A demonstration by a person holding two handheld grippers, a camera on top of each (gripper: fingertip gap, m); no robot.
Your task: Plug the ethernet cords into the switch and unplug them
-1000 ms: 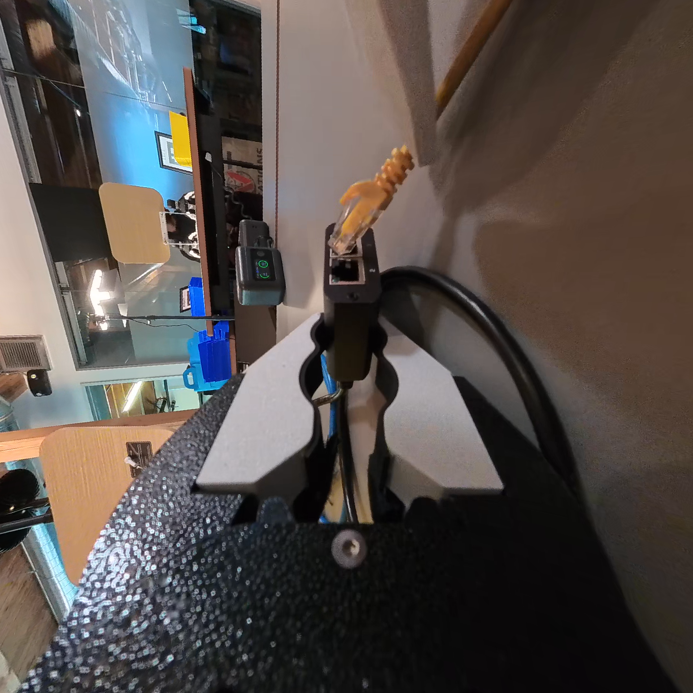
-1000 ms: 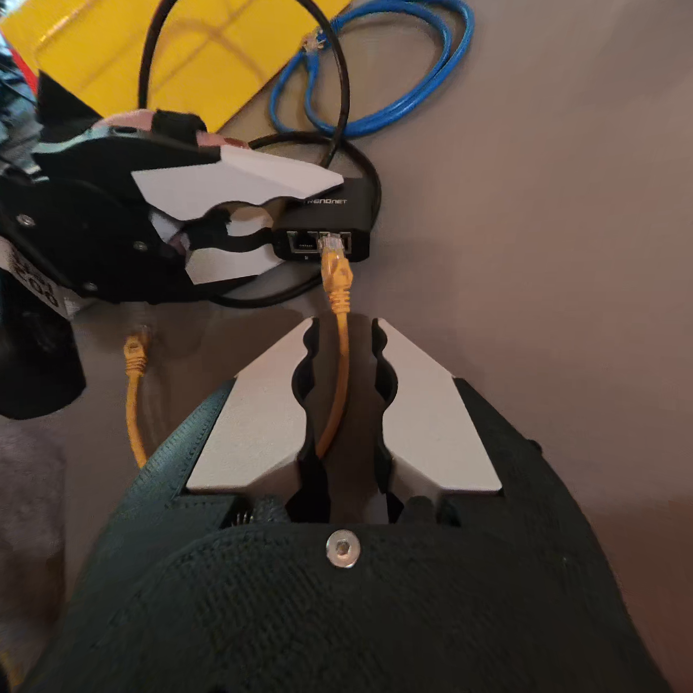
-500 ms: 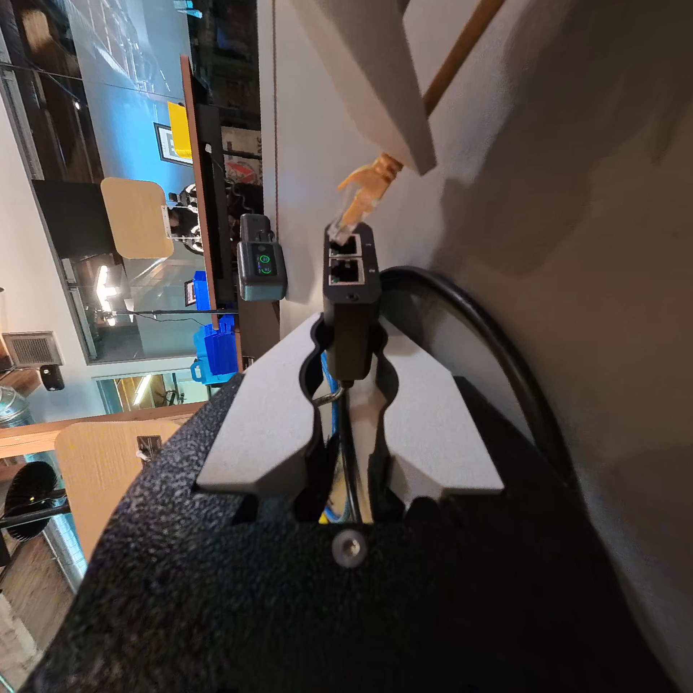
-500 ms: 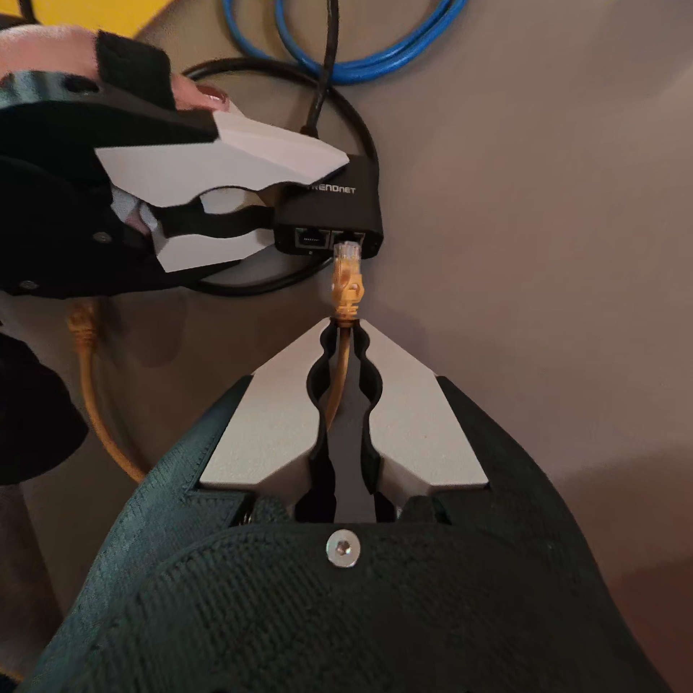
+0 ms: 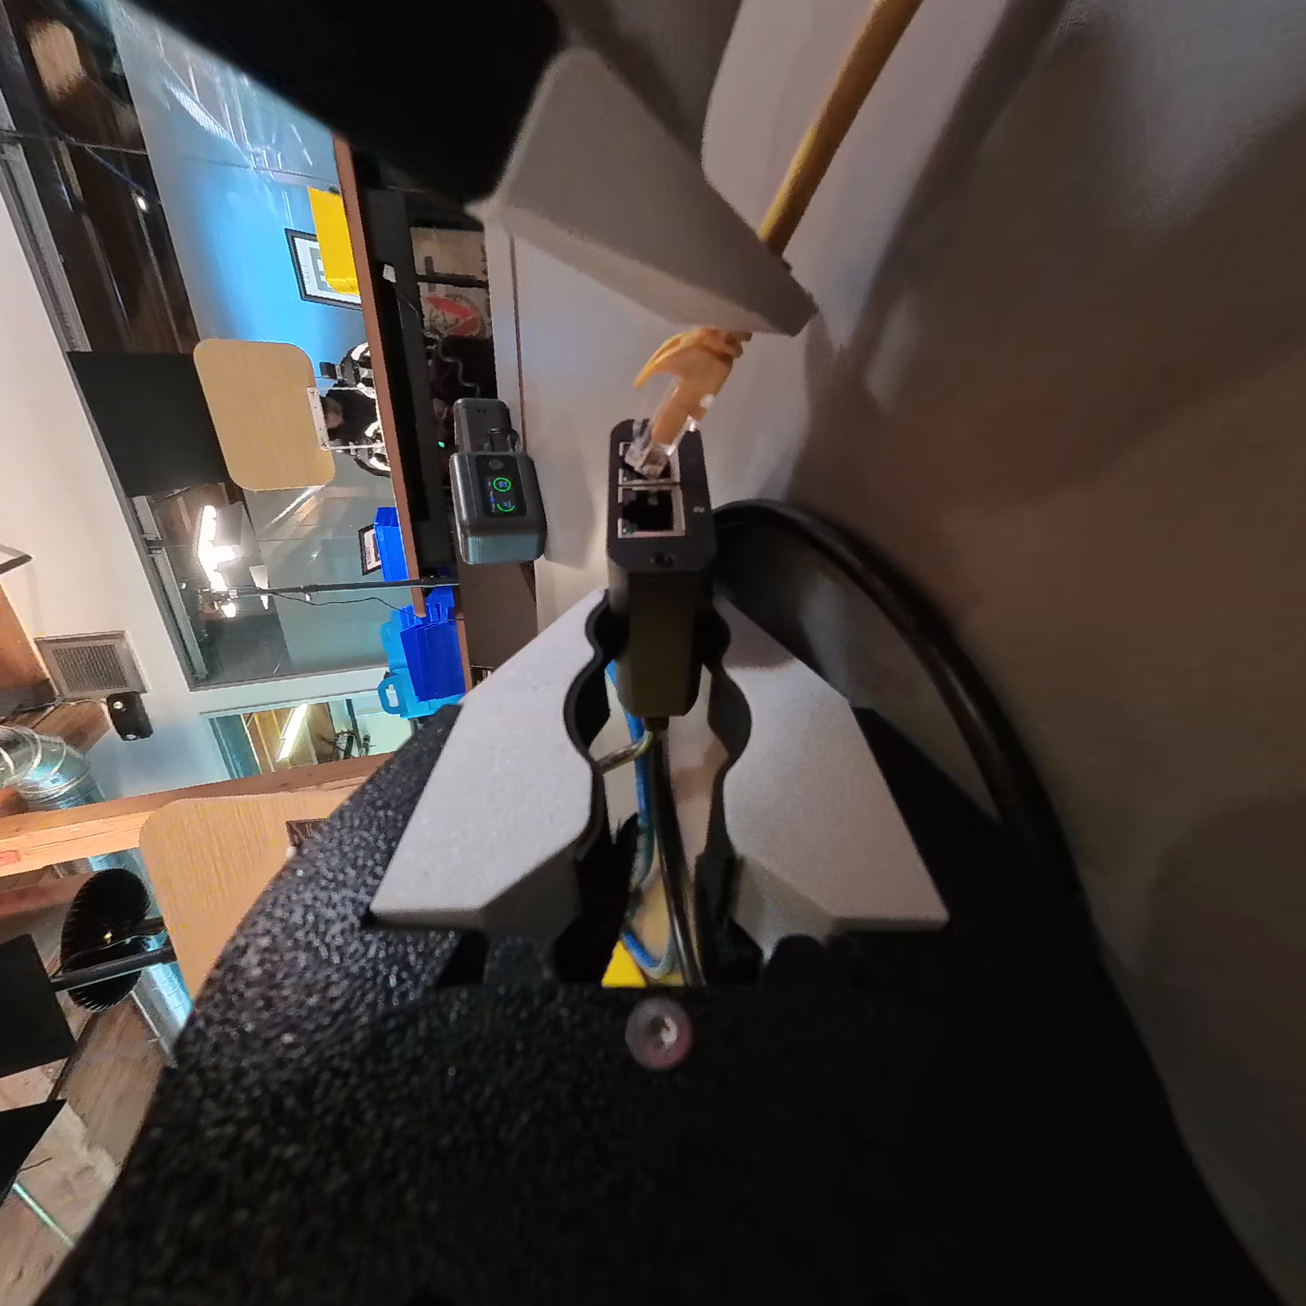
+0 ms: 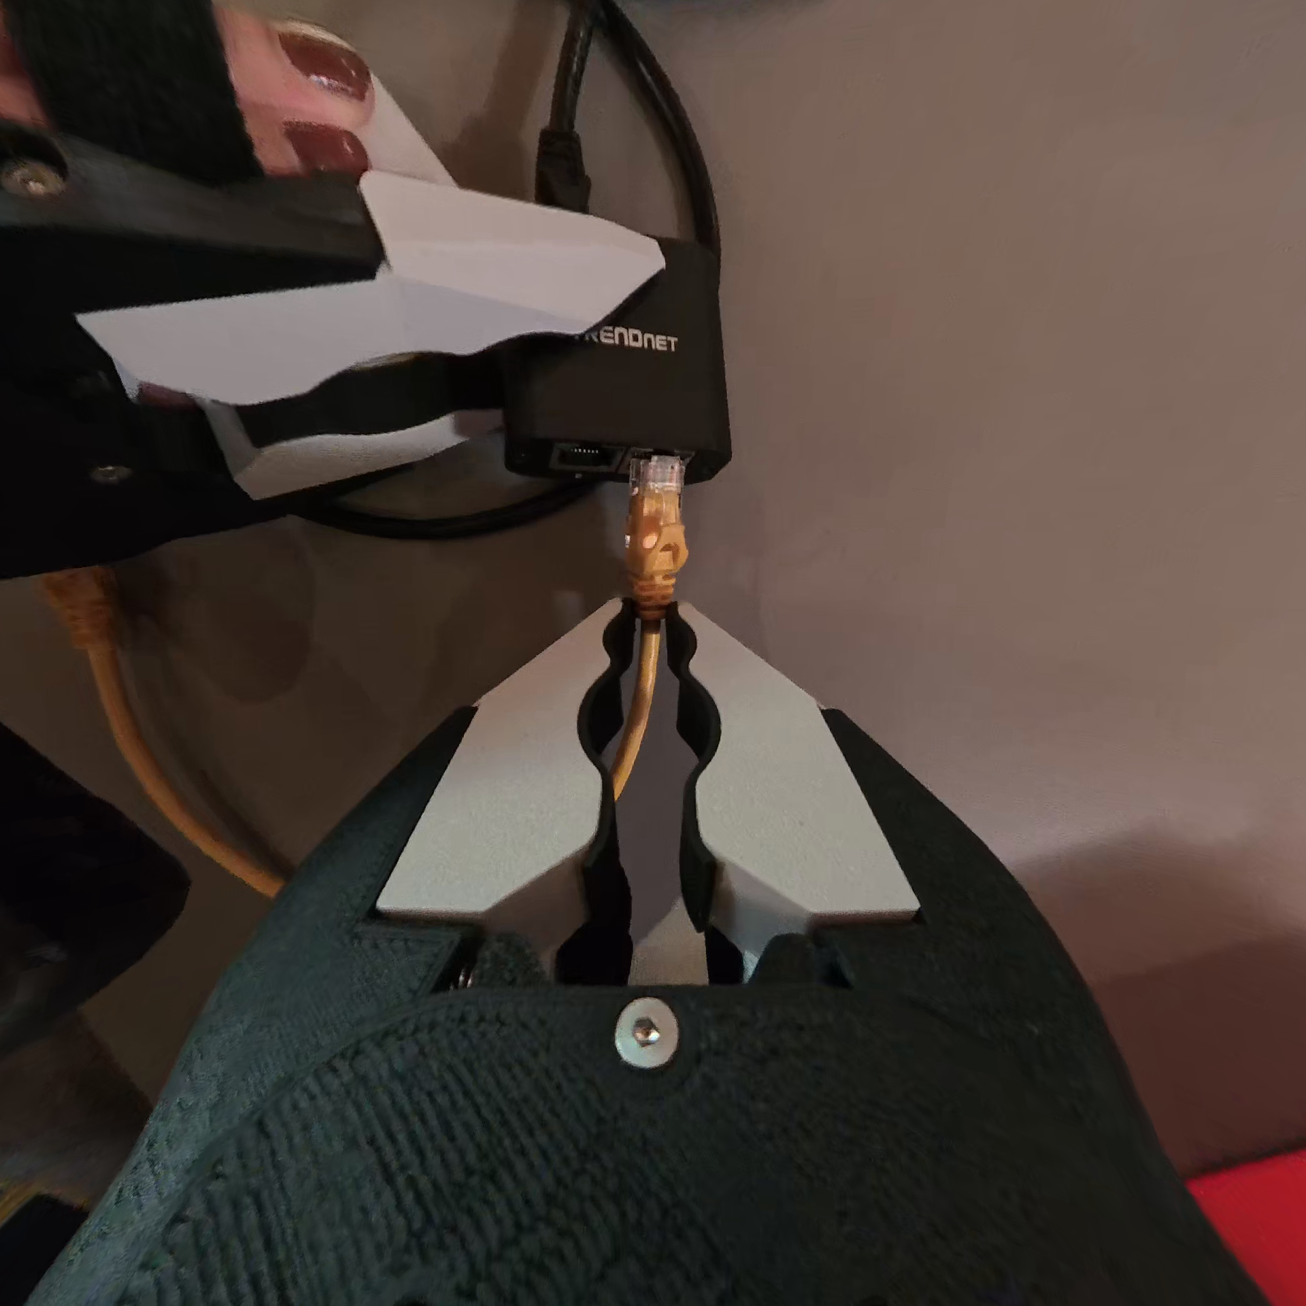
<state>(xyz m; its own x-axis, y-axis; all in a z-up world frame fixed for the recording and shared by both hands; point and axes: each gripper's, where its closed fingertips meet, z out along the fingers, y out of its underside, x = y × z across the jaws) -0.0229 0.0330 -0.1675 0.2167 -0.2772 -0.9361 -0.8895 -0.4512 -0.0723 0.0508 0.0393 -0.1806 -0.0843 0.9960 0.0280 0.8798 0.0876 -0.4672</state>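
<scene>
Your right gripper point(image 6: 649, 613) pinches the yellow ethernet cord point(image 6: 654, 558), its clear plug tip touching the right port. Your left gripper point(image 5: 661, 639) clamps the small black plastic switch point(image 6: 636, 396). Plug axis points straight in.

Both wrist cameras look closely along their fingers at the switch point(image 5: 657, 537)

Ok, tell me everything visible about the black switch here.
The black switch is a small, matte, plastic-looking box with rounded corners and pale lettering on top. Its front face carries two ethernet ports side by side: one is empty, and the clear plug of the yellow ethernet cord sits at the mouth of the other, angled. The left gripper clamps one end of it. A black cable enters its rear and loops around it.
</scene>
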